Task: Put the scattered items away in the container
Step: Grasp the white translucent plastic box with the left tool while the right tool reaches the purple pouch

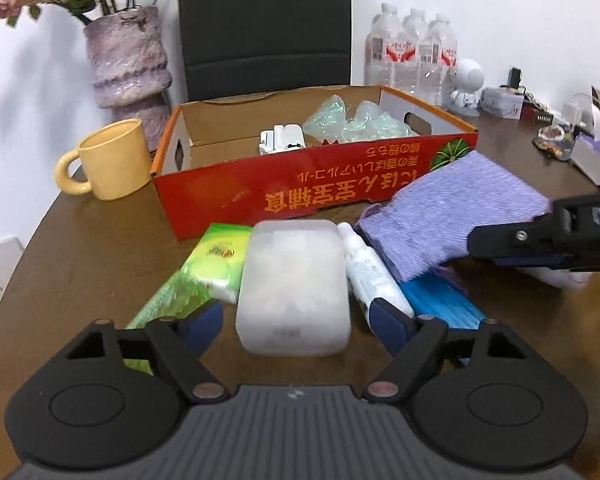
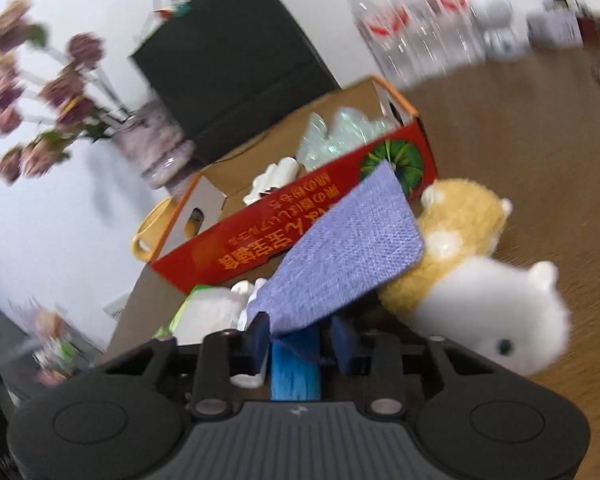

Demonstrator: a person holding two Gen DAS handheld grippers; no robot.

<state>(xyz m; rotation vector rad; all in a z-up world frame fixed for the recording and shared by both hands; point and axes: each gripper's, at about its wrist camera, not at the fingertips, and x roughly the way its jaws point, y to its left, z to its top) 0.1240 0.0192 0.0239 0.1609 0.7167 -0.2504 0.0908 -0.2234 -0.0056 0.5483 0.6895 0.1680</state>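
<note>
Left wrist view. The left gripper (image 1: 296, 318) stands wide open above a brown table (image 1: 84, 256), its blue fingertips on either side of a frosted plastic case (image 1: 294, 286) without touching it. A green packet (image 1: 204, 272) lies just left of the case, a white tube (image 1: 370, 272) just right, and a blue pack (image 1: 440, 300) beyond the tube. The right gripper (image 1: 476, 240) enters from the right, closed on the edge of a purple cloth (image 1: 448, 220) that is lifted off the table, in front of the red cardboard box (image 1: 300, 196). The box already contains a white gadget (image 1: 282, 140) and crumpled clear bags (image 1: 352, 122). A yellow mug (image 1: 112, 160) stands left of the box.

Right wrist view (blurred). The right gripper (image 2: 300, 338) pinches the cloth (image 2: 340, 264) near its lower corner; the cloth hangs before the box (image 2: 284, 224). A plush toy (image 2: 472, 264), tan and white, lies on the table to the right, outside the box.
</note>
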